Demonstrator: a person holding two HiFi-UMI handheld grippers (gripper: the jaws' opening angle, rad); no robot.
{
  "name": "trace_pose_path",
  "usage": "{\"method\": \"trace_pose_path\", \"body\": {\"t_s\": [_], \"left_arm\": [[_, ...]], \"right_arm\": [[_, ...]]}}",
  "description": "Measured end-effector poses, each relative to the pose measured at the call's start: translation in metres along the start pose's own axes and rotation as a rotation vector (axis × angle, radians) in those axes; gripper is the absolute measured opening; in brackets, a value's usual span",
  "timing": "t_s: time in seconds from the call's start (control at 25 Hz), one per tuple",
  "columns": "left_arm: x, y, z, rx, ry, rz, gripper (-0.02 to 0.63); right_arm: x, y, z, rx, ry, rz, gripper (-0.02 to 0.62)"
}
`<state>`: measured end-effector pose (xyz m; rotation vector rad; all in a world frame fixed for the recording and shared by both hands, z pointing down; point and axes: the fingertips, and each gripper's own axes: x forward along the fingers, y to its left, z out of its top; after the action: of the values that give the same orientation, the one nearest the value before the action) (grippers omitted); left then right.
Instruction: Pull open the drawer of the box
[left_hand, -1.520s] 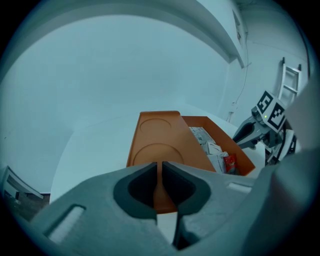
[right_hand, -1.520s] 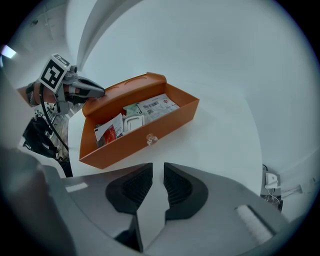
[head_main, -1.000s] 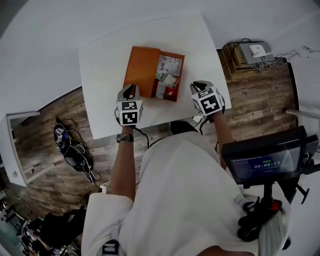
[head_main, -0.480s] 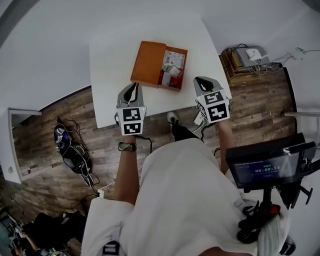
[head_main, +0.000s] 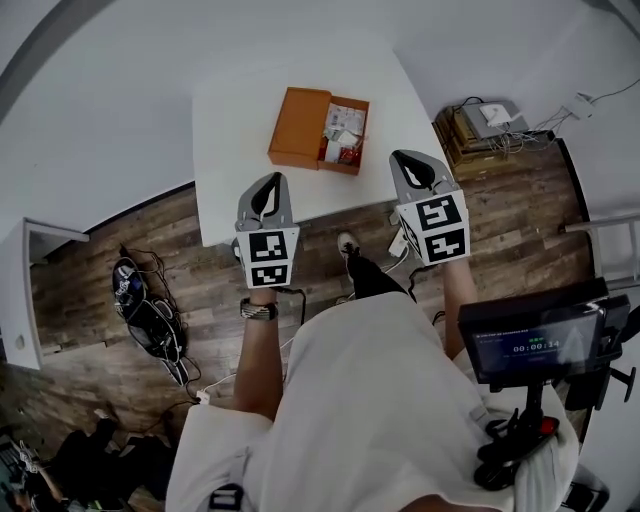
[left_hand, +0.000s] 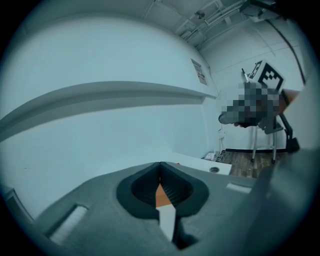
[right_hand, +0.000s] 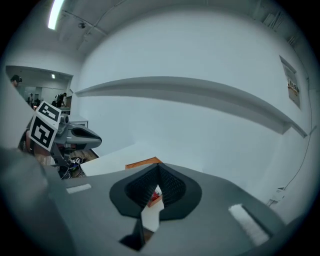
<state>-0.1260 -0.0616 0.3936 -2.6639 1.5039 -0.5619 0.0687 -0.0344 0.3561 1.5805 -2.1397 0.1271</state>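
Head view:
- Orange box (head_main: 298, 127) on the far half of the white table (head_main: 225, 190).
- Drawer (head_main: 345, 135) already slid out to the right of the sleeve; papers (head_main: 345, 118) and a red item (head_main: 346, 155) exposed inside.
- Left gripper (head_main: 270, 177) and right gripper (head_main: 404, 156) above the near table edge, well apart from the box, one to each side.
- Forearms stretched forward, marker cubes facing up.

Left gripper view:
- Jaws tip to tip, nothing pinched.
- Sliver of the orange box (left_hand: 161, 195) visible through the gap below the tips.
- Aim close to level, toward a pale wall (left_hand: 100, 145).

Right gripper view:
- Jaws pressed together, empty.
- Box (right_hand: 143, 163) low ahead.

Handling, judged:
- Looks like cardboard: probably light, and prone to skating on the smooth top.
- Best to pin the sleeve with one gripper and take the drawer by its end wall.
- Thin walls, so a gentle pinch.
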Motion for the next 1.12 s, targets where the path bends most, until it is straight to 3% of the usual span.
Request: {"method": "trace_pose_path", "body": {"t_s": [0.36,0.68,1.12], "left_arm": [[-0.033,-0.009,0.032,0.006,-0.059,0.021,0.006],[-0.087,-0.051,0.086,0.031,-0.173,0.070,0.006],[-0.096,-0.052,0.090,0.044,-0.190,0.088,0.006]], "right_arm": [[-0.023,0.016,0.035,0.026,-0.123,0.015,0.003],[-0.098,0.021,0.052,0.012,-0.247,0.057,0.002],[-0.101,0.017,0.048,0.019,-0.255,0.050,0.002]]}}
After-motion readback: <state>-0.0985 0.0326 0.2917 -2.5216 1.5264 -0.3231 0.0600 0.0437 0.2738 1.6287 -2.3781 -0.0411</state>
